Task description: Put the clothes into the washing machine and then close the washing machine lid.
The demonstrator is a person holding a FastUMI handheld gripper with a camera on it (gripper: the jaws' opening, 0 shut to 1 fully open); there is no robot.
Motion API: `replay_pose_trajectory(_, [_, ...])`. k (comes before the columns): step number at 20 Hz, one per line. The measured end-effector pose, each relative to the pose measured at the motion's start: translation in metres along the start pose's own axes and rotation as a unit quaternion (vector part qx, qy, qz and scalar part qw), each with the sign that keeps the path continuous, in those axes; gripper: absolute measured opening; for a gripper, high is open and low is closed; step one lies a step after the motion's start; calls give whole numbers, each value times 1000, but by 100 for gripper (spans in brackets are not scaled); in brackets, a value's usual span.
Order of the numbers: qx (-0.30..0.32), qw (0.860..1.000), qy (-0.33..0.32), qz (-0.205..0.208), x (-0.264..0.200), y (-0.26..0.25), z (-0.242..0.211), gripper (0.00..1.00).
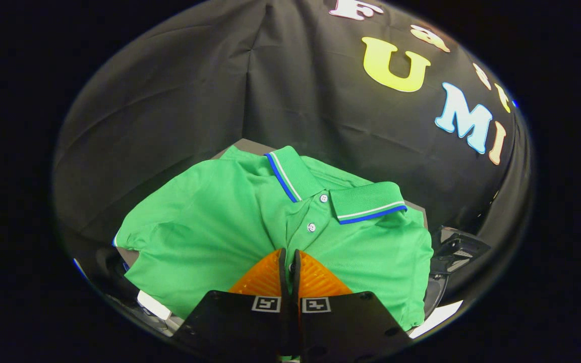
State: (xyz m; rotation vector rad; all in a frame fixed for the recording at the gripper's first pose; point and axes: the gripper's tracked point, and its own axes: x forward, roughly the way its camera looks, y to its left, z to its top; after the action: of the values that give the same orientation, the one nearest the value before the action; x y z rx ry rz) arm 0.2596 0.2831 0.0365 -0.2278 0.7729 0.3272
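Note:
A green polo shirt [210, 227] with a blue-and-white striped collar [366, 201] and two white buttons lies spread over a grey surface [246, 145], collar end farthest from me. My gripper [289, 252] is low over the shirt's chest, just below the button placket. Its fingers are pressed together, and the cloth puckers in folds toward the tips, so a pinch of shirt sits between them. A dark, glossy machine part [457, 249] shows past the shirt's right sleeve. The shirt hides whatever lies under it.
The black cloth wall [179, 101] hangs close behind the shirt and wraps round both sides. White patches [152, 305] [439, 315] peek out under the shirt's near corners. A dark curved rim [104, 267] runs by the left sleeve.

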Motion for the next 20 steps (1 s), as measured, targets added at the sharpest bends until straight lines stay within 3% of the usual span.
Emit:
replay_pose_trajectory(8, [-7,998,-55,21,-12,0,13,2])
replay_pose_trajectory(20, [23,985,-158,66,-87,-51,52,1])
